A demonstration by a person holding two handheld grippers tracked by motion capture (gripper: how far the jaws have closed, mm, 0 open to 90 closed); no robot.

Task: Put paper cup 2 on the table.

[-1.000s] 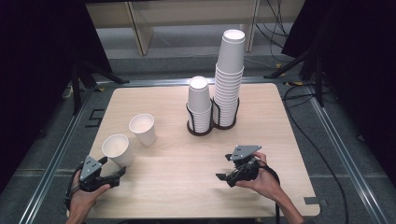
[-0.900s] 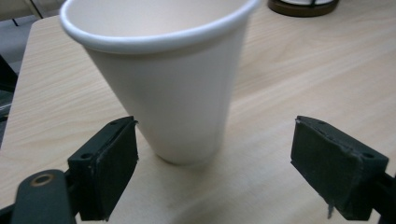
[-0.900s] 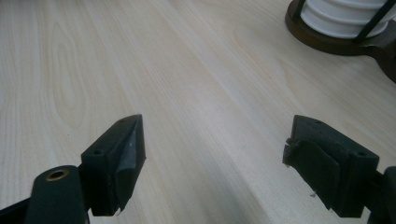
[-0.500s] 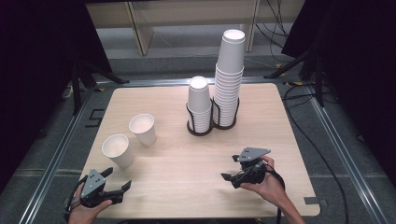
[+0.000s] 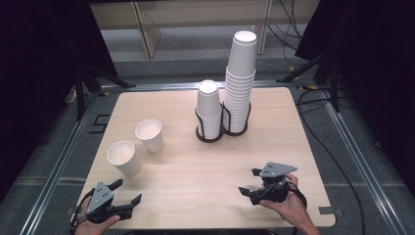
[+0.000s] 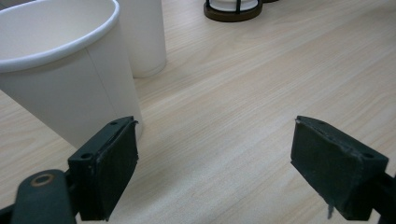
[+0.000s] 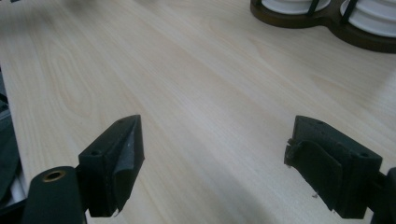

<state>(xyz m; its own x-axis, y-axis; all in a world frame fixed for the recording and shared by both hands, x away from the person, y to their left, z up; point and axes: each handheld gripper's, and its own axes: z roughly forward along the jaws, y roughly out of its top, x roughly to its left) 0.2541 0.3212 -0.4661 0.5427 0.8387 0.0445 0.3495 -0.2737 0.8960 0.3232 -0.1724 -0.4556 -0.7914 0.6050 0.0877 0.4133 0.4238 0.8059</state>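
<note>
- The left gripper [image 5: 125,192] sits low at the near left corner of the table [image 5: 195,171], its jaws spread wide with nothing but bare wood between them.
- Just ahead of its left-hand jaw stands the nearer paper cup [image 6: 70,70], upright, mouth up; the jaw tip is close to the cup's base, and I cannot tell whether it touches.
- A second paper cup [image 5: 149,135] stands just beyond the first, also upright and just beside it.
- The right gripper [image 5: 248,181] rests in the person's right hand [image 5: 288,205] near the front right of the table, jaws apart and empty, only tabletop between its fingers [image 7: 114,168].
- Well ahead of both grippers, a dark two-ring cup holder [image 5: 215,137] carries a short stack of cups [image 5: 209,110] and a tall stack of cups [image 5: 240,83], side by side.
</note>
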